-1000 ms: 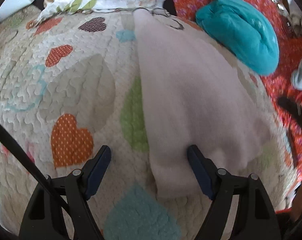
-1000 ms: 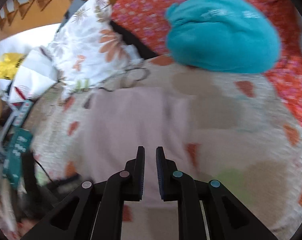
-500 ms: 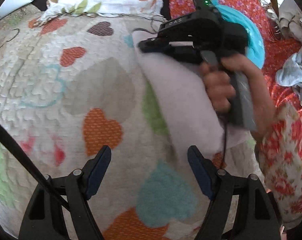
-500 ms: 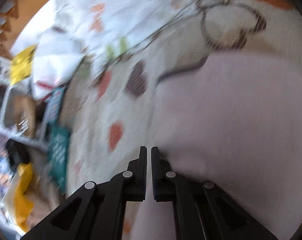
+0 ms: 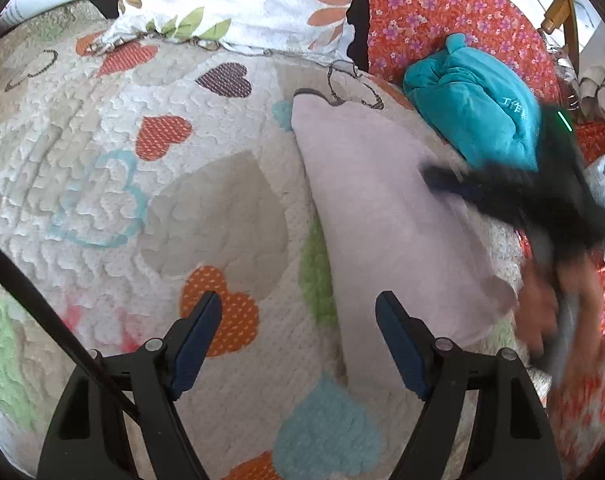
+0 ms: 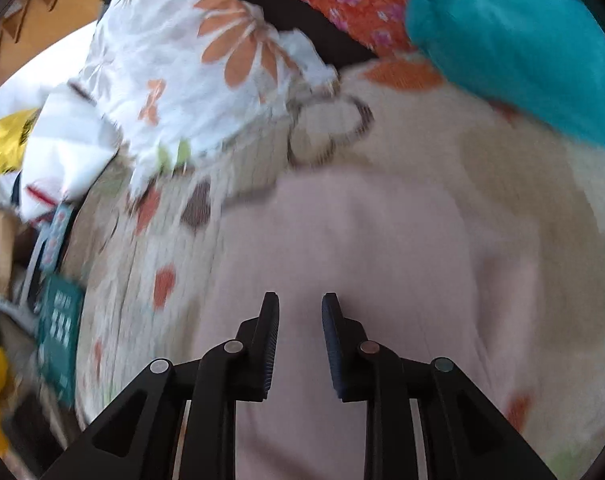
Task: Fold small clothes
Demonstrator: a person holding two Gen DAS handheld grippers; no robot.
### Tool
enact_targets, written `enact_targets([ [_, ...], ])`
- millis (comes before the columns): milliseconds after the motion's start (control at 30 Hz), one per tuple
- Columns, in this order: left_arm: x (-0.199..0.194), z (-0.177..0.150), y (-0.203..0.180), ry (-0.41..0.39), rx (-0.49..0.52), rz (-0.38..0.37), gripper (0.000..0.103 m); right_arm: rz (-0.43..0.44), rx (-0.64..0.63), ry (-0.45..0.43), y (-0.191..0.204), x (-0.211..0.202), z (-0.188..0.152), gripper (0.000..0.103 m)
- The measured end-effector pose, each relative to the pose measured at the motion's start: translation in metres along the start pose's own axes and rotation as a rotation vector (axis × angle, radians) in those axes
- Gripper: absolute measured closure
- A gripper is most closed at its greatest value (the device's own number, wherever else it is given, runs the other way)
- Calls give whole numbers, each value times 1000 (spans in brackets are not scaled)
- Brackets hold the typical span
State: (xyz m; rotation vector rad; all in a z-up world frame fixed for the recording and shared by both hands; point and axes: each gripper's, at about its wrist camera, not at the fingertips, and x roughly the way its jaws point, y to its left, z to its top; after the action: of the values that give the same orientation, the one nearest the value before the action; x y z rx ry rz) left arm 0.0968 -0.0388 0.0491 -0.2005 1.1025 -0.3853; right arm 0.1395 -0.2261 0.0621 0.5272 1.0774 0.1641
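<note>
Heart quilt (image 5: 206, 204): pink cloth (image 5: 386, 216), teal garment (image 5: 474, 120) w/ illegible print.

Both views bright, even daylight; soft shadows only. Left wrist view mostly sharp: quilt (image 5: 150, 184) texture crisp, pink cloth (image 5: 382, 216) clear. Right gripper (image 5: 442, 180) and hand (image 5: 542, 308) there heavily motion-blurred, smeared dark streak, green LED drawn into line. Right wrist view blurred overall: floral pillow (image 6: 206, 60), heart print, pink cloth (image 6: 362, 240) all soft; own fingers (image 6: 268, 336) stay sharp. Strong fisheye bend at edges, black vignette in corners. Top-left of right view blown out white. Teal bundle (image 6: 514, 40) saturated, no detail.
</note>
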Motion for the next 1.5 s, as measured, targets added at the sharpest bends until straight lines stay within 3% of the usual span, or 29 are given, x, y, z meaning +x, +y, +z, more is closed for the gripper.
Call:
enact_targets([
  [133, 14, 7, -4, 14, -34, -12, 25, -49, 60, 24, -41, -26, -46, 80],
  [233, 16, 14, -6, -5, -48, -10, 25, -69, 94, -28, -63, -51, -68, 86],
  [333, 19, 21, -5, -32, -54, 8, 22, -126, 105, -129, -70, -72, -73, 64],
  [400, 28, 24, 0, -7, -83, -8, 20, -107, 117, -172, -76, -76, -66, 40],
  [533, 49, 29, 11, 46, -181, -98, 14, -59, 155, -157, -96, -58, -44, 36],
  [633, 60, 32, 13, 59, -228, -175, 10, 17, 215, -67, -116, -20, -35, 34],
  [667, 61, 33, 11, 59, -220, -181, 10, 18, 209, -103, -116, -19, -35, 34],
  [700, 63, 34, 6, 63, -193, -207, 12, 14, 202, -108, -113, -19, -32, 41],
  [733, 64, 34, 0, 70, -177, -250, 39, 27, 197, -95, -108, -16, -29, 52],
  [767, 65, 33, -5, 89, -165, -302, 62, 62, 194, -81, -104, -12, -24, 77],
  [867, 48, 41, -20, 53, -106, -261, 67, 69, 188, -80, -89, -8, -15, 80],
  [967, 23, 53, -30, -7, -74, -292, 72, 156, 193, -145, -77, -28, -6, 81],
  [1067, 2, 62, -38, -73, -10, -242, 71, 197, 178, -223, -67, -51, 0, 81],
  [1100, 2, 63, -39, -71, -1, -207, 68, 189, 187, -228, -68, -50, 0, 79],
  [1133, 8, 63, -39, -51, 1, -157, 59, 159, 196, -218, -71, -45, -1, 76],
  [1167, 17, 64, -37, -23, -3, -107, 55, 85, 203, -184, -76, -35, -3, 74],
  [1233, 43, 55, -33, 60, 4, 0, 55, -11, 233, -146, -89, -24, -7, 73],
  [1267, 53, 49, -32, 94, 8, 20, 54, -2, 253, -146, -93, -23, -8, 71],
  [1333, 52, 42, -32, 69, -6, 23, 49, 4, 271, -169, -96, -32, -8, 71],
  [1500, 39, 37, -38, 39, 32, 23, 44, -106, 154, -306, -74, -72, -8, 71],
])
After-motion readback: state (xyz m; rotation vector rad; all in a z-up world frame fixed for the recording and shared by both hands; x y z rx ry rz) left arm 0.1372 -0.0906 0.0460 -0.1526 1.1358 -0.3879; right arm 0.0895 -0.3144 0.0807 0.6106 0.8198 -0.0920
